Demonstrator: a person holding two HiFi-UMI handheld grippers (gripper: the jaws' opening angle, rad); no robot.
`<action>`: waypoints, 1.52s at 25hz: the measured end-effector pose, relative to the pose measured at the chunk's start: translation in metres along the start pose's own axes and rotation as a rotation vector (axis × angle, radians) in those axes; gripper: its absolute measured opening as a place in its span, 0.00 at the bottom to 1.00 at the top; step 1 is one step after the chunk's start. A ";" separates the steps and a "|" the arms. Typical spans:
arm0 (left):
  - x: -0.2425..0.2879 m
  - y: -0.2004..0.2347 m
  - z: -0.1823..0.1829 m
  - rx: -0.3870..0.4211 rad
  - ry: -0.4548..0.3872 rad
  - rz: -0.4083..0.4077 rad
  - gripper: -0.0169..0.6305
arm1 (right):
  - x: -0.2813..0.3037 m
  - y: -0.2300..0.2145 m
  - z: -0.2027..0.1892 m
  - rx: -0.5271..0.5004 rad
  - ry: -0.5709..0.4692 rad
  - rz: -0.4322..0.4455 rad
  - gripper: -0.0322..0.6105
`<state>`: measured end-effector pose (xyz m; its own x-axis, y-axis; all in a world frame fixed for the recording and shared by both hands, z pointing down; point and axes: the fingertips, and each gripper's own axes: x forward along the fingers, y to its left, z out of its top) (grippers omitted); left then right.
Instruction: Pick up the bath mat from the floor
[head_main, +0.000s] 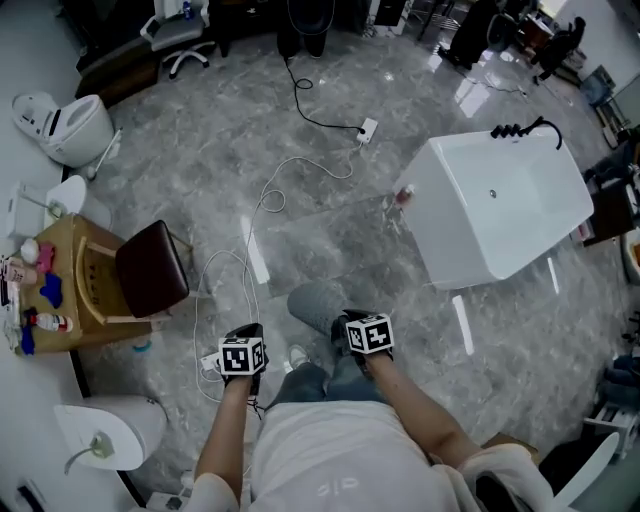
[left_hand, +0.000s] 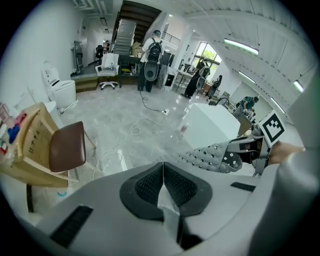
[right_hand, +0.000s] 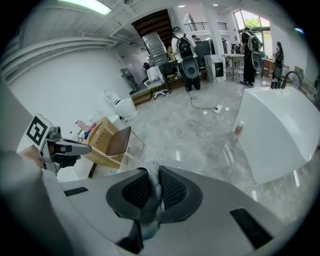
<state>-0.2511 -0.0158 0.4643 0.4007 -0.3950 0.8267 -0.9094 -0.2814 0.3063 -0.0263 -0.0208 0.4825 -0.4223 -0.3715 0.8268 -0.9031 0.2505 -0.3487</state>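
Note:
The bath mat (head_main: 315, 303) is grey, soft and full of small holes. It is off the floor, bunched in front of the person's legs. My right gripper (head_main: 360, 325) is shut on a fold of it, and the mat (right_hand: 148, 175) shows squeezed between the black pads (right_hand: 172, 190). In the left gripper view the mat (left_hand: 215, 156) stretches leftward from the right gripper (left_hand: 260, 147). My left gripper (head_main: 243, 345) is held beside it, a little lower and to the left. Its jaws (left_hand: 162, 175) are shut, pads meeting at the tip. I see no mat clearly in them.
A white bathtub (head_main: 510, 205) stands to the right, with a small bottle (head_main: 403, 195) at its corner. A brown chair (head_main: 150, 268) and a wooden cabinet (head_main: 70, 290) are on the left. A white cable (head_main: 265, 205) loops over the grey floor; a toilet (head_main: 65, 125) stands far left.

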 end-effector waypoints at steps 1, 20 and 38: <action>-0.008 -0.004 0.010 0.002 -0.021 -0.001 0.05 | -0.007 0.003 0.008 -0.011 -0.012 0.012 0.13; -0.151 -0.098 0.199 0.087 -0.499 -0.061 0.05 | -0.180 0.048 0.190 -0.196 -0.337 0.192 0.13; -0.287 -0.150 0.281 0.229 -0.999 -0.029 0.05 | -0.304 0.092 0.277 -0.353 -0.725 0.303 0.12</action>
<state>-0.1977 -0.1059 0.0487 0.4270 -0.9041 0.0174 -0.8969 -0.4210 0.1355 -0.0028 -0.1327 0.0769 -0.6951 -0.6928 0.1923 -0.7172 0.6497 -0.2519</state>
